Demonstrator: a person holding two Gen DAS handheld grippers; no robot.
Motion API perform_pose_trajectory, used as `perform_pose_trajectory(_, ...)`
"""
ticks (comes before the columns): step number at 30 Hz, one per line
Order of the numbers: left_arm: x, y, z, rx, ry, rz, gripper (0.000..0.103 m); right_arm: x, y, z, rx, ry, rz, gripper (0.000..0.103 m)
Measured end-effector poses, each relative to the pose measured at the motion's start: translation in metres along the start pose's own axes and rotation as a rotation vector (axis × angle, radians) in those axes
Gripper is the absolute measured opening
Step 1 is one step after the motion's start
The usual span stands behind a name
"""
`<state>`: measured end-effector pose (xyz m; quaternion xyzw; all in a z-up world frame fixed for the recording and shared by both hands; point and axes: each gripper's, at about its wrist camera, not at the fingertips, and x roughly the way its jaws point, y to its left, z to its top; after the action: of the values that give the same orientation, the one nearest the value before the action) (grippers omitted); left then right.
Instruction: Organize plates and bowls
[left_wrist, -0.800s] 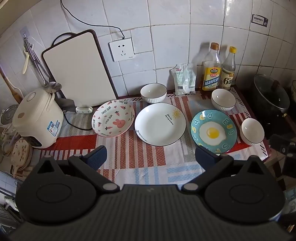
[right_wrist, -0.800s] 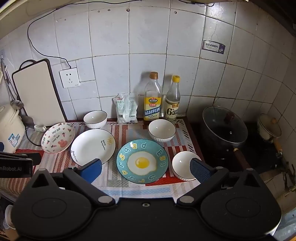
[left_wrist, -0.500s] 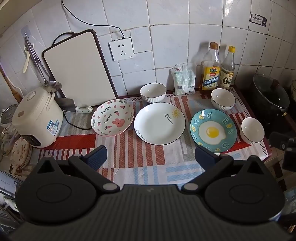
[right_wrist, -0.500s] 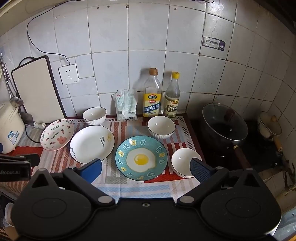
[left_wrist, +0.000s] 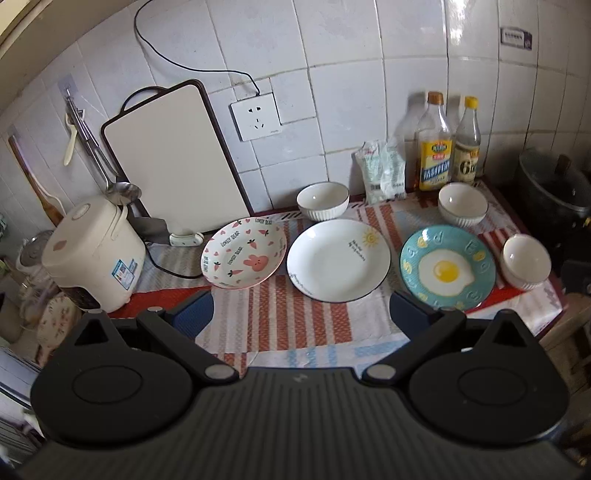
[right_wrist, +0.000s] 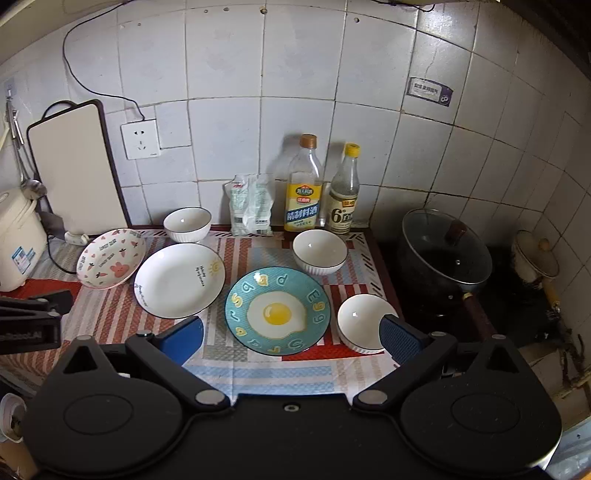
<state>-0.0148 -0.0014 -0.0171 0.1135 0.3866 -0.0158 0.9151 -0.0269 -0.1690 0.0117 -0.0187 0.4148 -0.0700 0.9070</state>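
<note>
Lying flat: egg-print teal plate (right_wrist: 277, 312)

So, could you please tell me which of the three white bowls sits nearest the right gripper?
The bowl at the front right corner of the cloth, beside the egg plate. The other two bowls stand further back, towards the tiled wall.

Glossy ceramic plates (left_wrist: 338, 260) and bowls (left_wrist: 322, 200) sit on woven striped cloth (left_wrist: 295, 325) before glazed wall tiles (left_wrist: 343, 33).
</note>
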Motion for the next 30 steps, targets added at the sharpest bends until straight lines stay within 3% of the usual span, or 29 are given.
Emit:
perform_pose_trajectory(20, -0.015, 0.007, -0.010, -0.069, 0.021, -0.085, 0.103, -0.006, 0.004, -0.006, -0.039, -0.031, 0.031, 0.103)
perform_pose_trajectory(30, -0.014, 0.018, -0.015, -0.112, 0.037, -0.089, 0.103, -0.008, 0.000, -0.009, -0.035, -0.040, 0.023, 0.103)
